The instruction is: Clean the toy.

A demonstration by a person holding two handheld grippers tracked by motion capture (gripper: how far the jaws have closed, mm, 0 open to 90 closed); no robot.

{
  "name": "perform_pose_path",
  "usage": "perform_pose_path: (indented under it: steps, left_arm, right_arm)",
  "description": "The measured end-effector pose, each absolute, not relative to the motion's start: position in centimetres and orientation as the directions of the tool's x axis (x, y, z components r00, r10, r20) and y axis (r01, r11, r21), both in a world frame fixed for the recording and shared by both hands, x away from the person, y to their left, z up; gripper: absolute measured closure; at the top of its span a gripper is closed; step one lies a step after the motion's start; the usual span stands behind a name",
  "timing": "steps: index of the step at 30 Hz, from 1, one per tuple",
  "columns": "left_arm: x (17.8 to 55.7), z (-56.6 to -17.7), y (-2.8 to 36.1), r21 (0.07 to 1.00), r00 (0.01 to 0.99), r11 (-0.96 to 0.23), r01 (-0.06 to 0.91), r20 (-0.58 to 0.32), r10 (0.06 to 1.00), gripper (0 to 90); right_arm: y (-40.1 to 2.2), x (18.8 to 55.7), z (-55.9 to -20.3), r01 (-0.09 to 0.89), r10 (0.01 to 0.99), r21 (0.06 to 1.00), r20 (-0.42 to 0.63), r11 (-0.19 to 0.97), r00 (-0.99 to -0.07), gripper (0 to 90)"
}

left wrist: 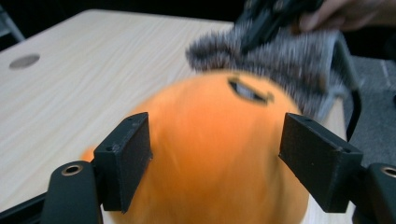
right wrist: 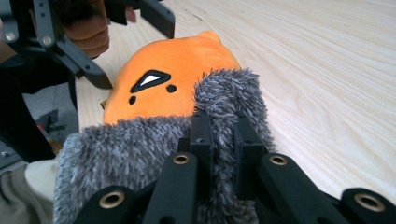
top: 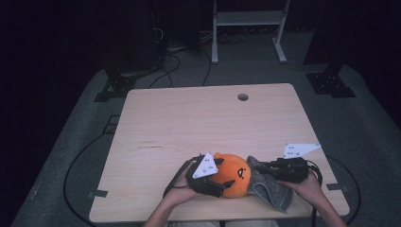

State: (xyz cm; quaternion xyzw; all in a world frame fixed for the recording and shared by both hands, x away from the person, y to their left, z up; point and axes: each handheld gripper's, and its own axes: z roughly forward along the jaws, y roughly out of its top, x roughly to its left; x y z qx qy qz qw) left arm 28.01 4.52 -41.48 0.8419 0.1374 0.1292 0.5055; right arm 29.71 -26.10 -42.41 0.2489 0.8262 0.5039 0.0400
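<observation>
- Orange plush [top: 234,176] sits at the bench [top: 203,118] near edge, face toward the right gripper [top: 261,168].
- Right gripper clenched on the grey fuzzy cloth [top: 269,189] at the plush.
- Left gripper [top: 218,182] released, jaws straddling the plush.

left gripper [top: 221,178]: held low at the table's near edge, pointing right, jaws apart, pads clear of what sits between them | left hand [top: 182,191]: wrapped around its body from behind | right gripper [top: 261,169]: pointing left, jaws pinched together on grey fabric | right hand [top: 309,184]: gripping it from the right.
</observation>
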Motion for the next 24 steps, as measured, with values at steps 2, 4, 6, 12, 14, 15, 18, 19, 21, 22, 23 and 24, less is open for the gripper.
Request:
perform_pose_path:
  steps: [2,4,6,12,14,15,18,19,21,22,23,24]
  left_arm:
    - [28.2,-41.3,4.0,0.881,0.933,-0.464,0.094,0.086,0.35,21.9]
    - [28.7,-41.2,3.1,0.859,0.939,-0.503,0.093,0.093,0.331,20.0]
    - [29.4,-41.5,2.6,0.845,0.938,-0.519,0.129,0.067,0.341,19.8]
    - [29.9,-42.5,2.7,0.833,0.937,-0.53,0.157,0.044,0.347,30.1]
    - [29.6,-42.9,2.7,0.824,0.93,-0.542,0.164,0.054,0.364,35.7]
    - [29.5,-42.9,2.7,0.823,0.923,-0.543,0.166,0.063,0.379,41.5]
    - [29.0,-42.7,2.6,0.819,0.916,-0.553,0.152,0.094,0.391,49.7]
    - [29.0,-42.6,2.6,0.821,0.915,-0.551,0.15,0.096,0.392,50.6]
    - [28.9,-42.4,2.7,0.834,0.911,-0.528,0.158,0.083,0.405,52.3]
    - [28.8,-42.3,2.9,0.846,0.905,-0.506,0.166,0.073,0.42,53.8]
    - [28.8,-42.3,2.9,0.846,0.905,-0.506,0.166,0.073,0.42,54.5]
    - [28.8,-42.2,3.0,0.848,0.903,-0.502,0.169,0.071,0.424,54.9]
  right_arm:
    - [-26.4,29.7,-42.5,0.374,0.454,0.853,0.188,0.364,-0.871,80.6]
    - [-26.5,29.7,-42.5,0.374,0.451,0.854,0.191,0.361,-0.872,80.6]
    - [-26.7,29.7,-42.5,0.372,0.451,0.857,0.191,0.356,-0.872,80.6]
    - [-27.2,29.9,-42.6,0.382,0.462,0.858,0.2,0.343,-0.864,80.4]
    - [-27.4,29.9,-42.5,0.379,0.465,0.86,0.196,0.342,-0.863,80.4]
    - [-27.5,29.9,-42.5,0.378,0.471,0.861,0.193,0.339,-0.861,80.4]
    - [-28.3,29.8,-42.1,0.376,0.501,0.871,0.182,0.317,-0.846,80.3]
    - [-28.6,29.9,-42.0,0.376,0.515,0.873,0.177,0.311,-0.838,80.3]
    - [-29.4,30.0,-42.0,0.379,0.561,0.873,0.156,0.306,-0.813,80.3]
    - [-30.2,30.3,-42.1,0.396,0.602,0.872,0.156,0.289,-0.783,80.4]
    - [-30.2,30.3,-42.1,0.396,0.602,0.872,0.156,0.289,-0.783,80.4]
    - [-30.9,30.6,-42.2,0.408,0.624,0.871,0.163,0.272,-0.764,80.3]
